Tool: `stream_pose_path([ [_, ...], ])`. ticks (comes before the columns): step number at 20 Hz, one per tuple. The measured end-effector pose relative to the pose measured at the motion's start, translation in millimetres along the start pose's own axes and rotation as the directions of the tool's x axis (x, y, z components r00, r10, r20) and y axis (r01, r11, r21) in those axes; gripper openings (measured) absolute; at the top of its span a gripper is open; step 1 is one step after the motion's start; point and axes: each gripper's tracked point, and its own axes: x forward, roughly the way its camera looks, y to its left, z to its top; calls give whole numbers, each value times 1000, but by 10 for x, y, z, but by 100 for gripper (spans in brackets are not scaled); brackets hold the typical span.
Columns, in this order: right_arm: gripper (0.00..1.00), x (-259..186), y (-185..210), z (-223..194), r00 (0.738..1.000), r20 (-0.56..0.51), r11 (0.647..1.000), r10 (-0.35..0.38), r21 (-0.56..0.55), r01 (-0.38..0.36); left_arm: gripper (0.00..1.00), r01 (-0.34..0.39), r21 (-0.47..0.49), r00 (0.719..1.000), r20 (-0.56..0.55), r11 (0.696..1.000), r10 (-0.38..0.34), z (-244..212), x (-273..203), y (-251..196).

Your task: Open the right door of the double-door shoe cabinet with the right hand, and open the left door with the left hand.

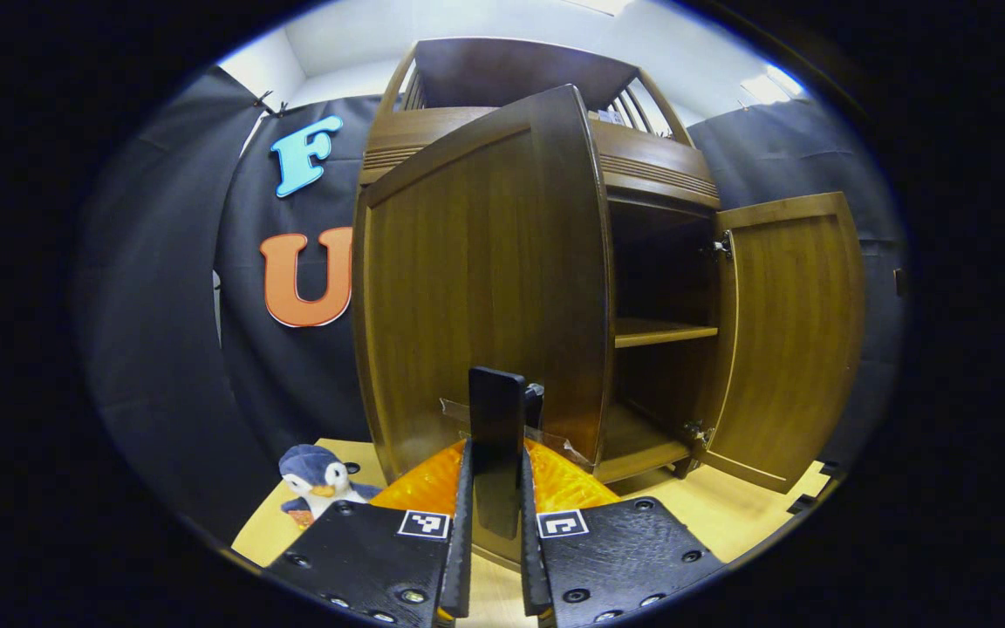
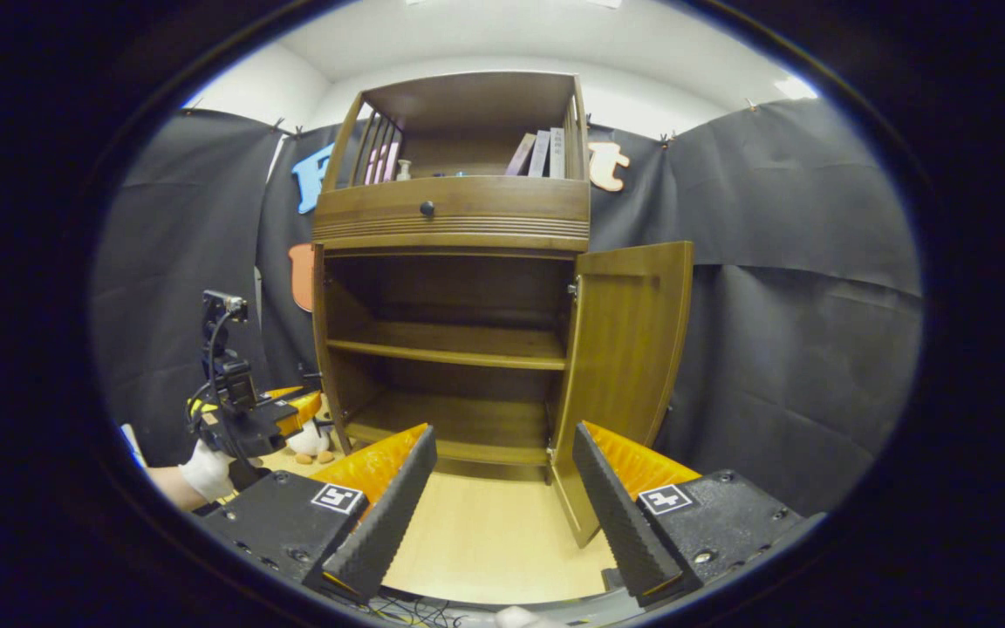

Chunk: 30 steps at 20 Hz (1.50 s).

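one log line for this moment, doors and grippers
right door: open | left door: partly open | left gripper: shut on left door handle | right gripper: open, holds nothing

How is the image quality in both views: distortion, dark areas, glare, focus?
Left gripper view: fisheye bends the left door edges; the cabinet interior is dark; the near handle looks sharp. Right gripper view: shelves evenly lit, ceiling bright, straight cabinet lines curve slightly.
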Motion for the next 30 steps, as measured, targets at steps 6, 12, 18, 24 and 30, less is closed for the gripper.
stream_pose_path([
  [6, 100, -1, 33, -30, 1000, -2, 1000, 18, 3, -18, 22, -19, -2, 1000, -7, 1000, 19, -23, -134, 193],
  [12, 100, 40, 129, 10, 999, 6, 999, 49, -6, -49, 13, -58, 4, 998, -19, 998, 58, -70, -245, 452],
  [18, 100, 77, 256, -9, 996, -1, 996, 85, -14, -85, 0, -131, -21, 991, -6, 991, 130, -100, -472, 934],
  [24, 100, 124, 367, -36, 994, -9, 994, 112, -14, -112, 0, -130, -27, 992, -1, 991, 130, -116, -504, 1267],
  [30, 100, 151, 419, -81, 993, -22, 993, 117, -13, -118, 0, -84, -8, 996, 11, 996, 84, -124, -530, 1413],
])
